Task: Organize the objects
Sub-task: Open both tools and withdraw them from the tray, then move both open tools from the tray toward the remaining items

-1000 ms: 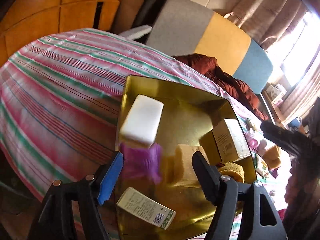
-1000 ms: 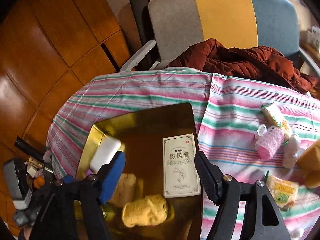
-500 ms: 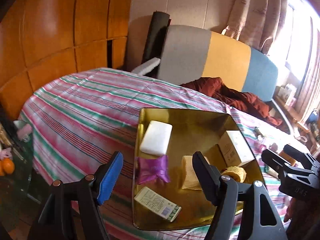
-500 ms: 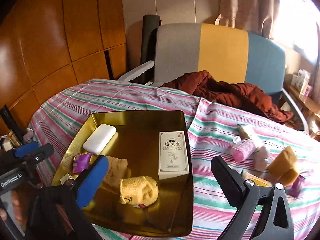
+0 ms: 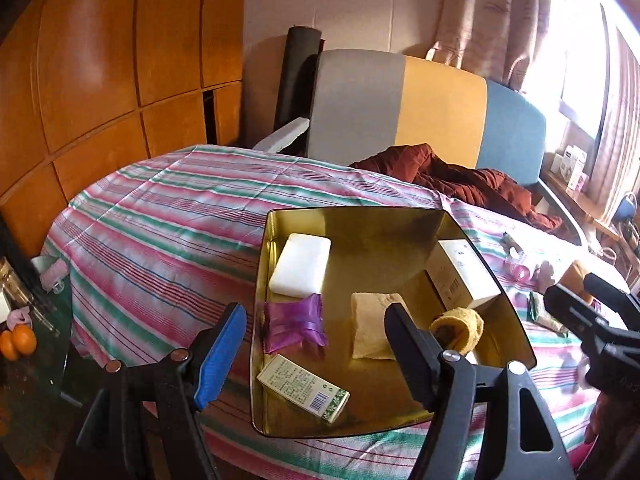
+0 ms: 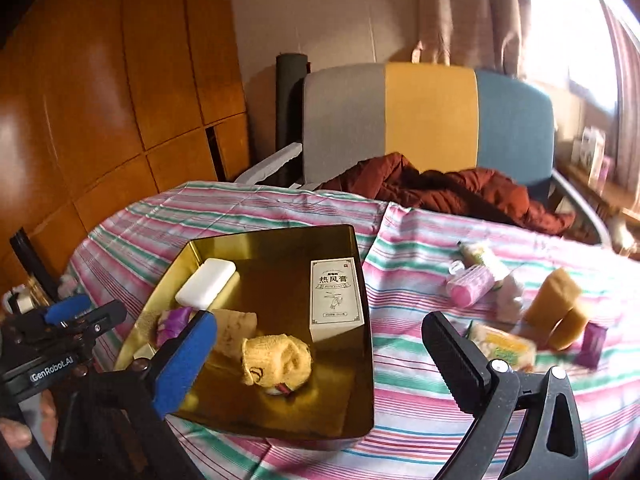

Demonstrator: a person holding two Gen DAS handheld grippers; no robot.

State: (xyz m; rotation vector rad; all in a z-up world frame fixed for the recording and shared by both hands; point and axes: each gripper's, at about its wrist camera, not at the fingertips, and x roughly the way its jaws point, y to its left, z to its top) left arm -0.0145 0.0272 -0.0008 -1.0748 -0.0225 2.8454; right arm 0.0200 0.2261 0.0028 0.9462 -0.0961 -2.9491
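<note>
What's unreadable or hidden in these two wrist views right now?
- Loose items right of the tray, right wrist view: yellow packet and purple packet are motion-blurred, so the print is unreadable.
- Same items, left wrist view: mostly hidden behind the right claw.
- Yellow sock, left wrist view: partly covered by a left claw finger.
- Green box text: too small to read.

1. The left black two-finger gripper with one blue pad (image 5: 316,344) points forward and downward; its jaws stand apart with nothing between the pads.
2. The right black two-finger gripper with one blue pad (image 6: 320,352) points forward and downward; its jaws have just been opening and stand wide, gripping nothing.
3. Bare fingers (image 6: 16,436) of the person's left hand show at the left gripper's handle.
</note>
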